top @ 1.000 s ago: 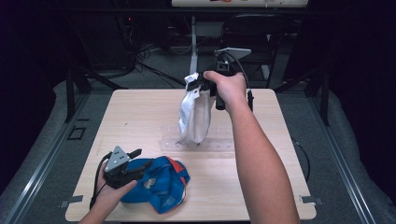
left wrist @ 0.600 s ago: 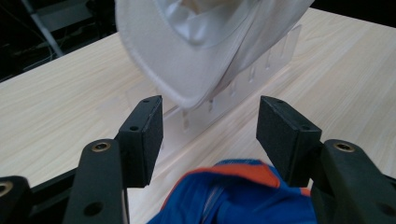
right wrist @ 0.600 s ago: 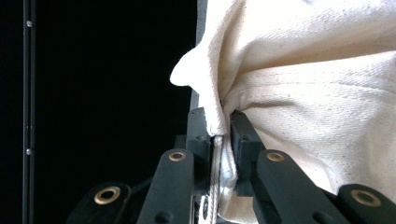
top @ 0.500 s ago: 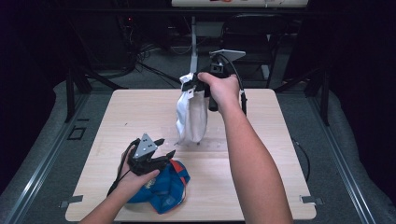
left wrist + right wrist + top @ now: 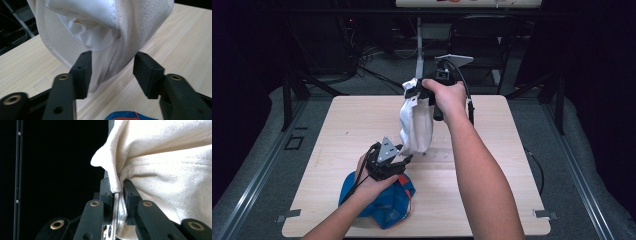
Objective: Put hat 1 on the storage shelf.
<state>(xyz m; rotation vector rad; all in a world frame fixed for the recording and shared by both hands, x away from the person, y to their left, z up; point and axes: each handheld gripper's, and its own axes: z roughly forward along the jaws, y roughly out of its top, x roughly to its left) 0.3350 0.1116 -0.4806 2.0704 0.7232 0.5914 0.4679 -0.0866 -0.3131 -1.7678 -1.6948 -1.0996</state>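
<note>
A white cloth cap [image 5: 416, 125] hangs above the middle of the wooden table [image 5: 512, 165], pinched at its top by my right gripper [image 5: 414, 91], which is shut on it. The right gripper view shows the cream fabric [image 5: 170, 170] squeezed between the jaws of the right gripper [image 5: 117, 192]. My left gripper [image 5: 404, 159] is open just below the cap's lower edge. In the left gripper view the cap [image 5: 105, 30] hangs down between the spread jaws of the left gripper [image 5: 111, 72], its brim edge inside the gap. A blue and orange cap [image 5: 382, 200] lies under my left hand.
The blue cap's crown [image 5: 125, 116] peeks in at the bottom of the left gripper view. Dark floor, cables and stand legs [image 5: 419, 45] lie beyond the table's far edge. Metal rails [image 5: 257, 175] run along the table's left side.
My left gripper has risen off the blue cap and moved right and forward to the white cap's lower edge. The right gripper has held the cap in nearly the same place.
</note>
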